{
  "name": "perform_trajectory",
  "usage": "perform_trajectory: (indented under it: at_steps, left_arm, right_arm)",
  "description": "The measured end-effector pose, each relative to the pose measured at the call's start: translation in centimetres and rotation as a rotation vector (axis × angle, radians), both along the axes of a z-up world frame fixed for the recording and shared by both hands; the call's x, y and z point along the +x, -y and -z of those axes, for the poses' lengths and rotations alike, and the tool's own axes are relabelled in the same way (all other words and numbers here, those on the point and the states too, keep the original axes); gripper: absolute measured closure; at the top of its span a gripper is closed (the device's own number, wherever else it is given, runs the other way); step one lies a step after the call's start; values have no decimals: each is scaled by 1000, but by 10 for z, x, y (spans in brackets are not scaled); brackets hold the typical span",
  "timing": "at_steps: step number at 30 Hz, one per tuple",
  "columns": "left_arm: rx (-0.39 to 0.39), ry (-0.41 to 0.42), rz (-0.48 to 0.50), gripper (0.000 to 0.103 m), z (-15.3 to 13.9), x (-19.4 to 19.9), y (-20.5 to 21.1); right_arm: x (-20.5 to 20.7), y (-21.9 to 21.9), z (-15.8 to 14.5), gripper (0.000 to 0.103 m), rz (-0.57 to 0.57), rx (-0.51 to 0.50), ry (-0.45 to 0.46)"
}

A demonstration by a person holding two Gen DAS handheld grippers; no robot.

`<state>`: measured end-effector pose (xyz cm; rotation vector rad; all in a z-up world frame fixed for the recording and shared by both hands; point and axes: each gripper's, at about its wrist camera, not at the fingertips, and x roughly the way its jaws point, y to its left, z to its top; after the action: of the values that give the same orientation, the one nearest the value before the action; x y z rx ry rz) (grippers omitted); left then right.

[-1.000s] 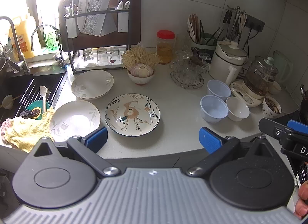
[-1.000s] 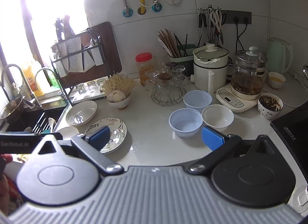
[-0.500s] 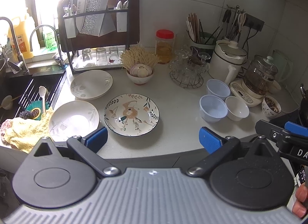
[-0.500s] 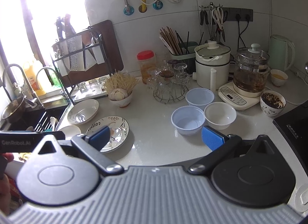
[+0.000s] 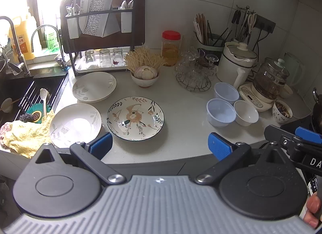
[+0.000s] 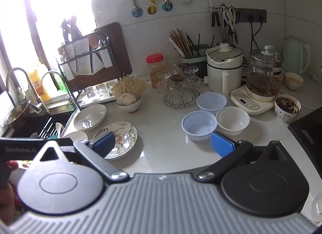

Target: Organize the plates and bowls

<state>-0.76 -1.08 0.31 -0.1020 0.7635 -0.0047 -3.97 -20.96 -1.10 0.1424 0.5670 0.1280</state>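
Blue-padded jaws on the left gripper [image 5: 159, 145] are seen spread wide with nothing between them; the right gripper [image 6: 162, 143] is likewise fully parted and empty. Both are held above the front edge of the white countertop [image 5: 181, 143], clear of all crockery.

Positions are given relative to the floral plate [image 5: 135, 118], which lies nearest the left gripper. A plain white plate [image 5: 75, 124] is noted just to its left, beside a yellow cloth [image 5: 26, 133]. A second white plate [image 5: 94, 89] lies behind and to the left, near the dish rack [image 5: 100, 33]. A bowl of garlic [image 5: 145, 77] stands directly behind. Well to the right, two pale blue plastic bowls [image 6: 199, 125] [image 6: 211, 103] and a white bowl [image 6: 232, 120] are grouped close together, possibly touching.

Handling is judged as follows. The plates appear to be glazed ceramic: stiff, moderately heavy, slippery and breakable. A grip across the raised rim, one pad above and one below, is advised. The blue bowls look thin and light, and their walls may flex; a gentle pinch on the rim is advised. The white bowl's material cannot be told.

Compared with one second ago, both cameras are found slightly closer to the counter, with the bowls and plates a little nearer the pads. No item is recorded as moved, and the jaw spread is unchanged.
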Motion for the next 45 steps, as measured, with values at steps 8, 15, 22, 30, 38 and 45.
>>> perform_trajectory:
  at_steps: [8,15,22,30,38,45]
  left_arm:
    - [-5,-2,-33,1,3,-4,10]
    - [4,7,-57,1,5,-7,21]
    - [20,-5,-83,1,10,1,14]
    - [4,-6,-39,1,30,31,-30]
    - [-9,-36,43,1,47,77,-85]
    - [-24,-61,76,1,66,119,-138]
  right_arm:
    - [1,16,7,0,-8,27,-18]
    - [1,23,12,0,-51,28,-17]
    - [5,19,19,0,-80,42,-15]
    - [14,-11,25,0,-15,20,23]
    - [43,-57,35,0,42,-5,6]
    - [71,-104,48,0,42,9,-31]
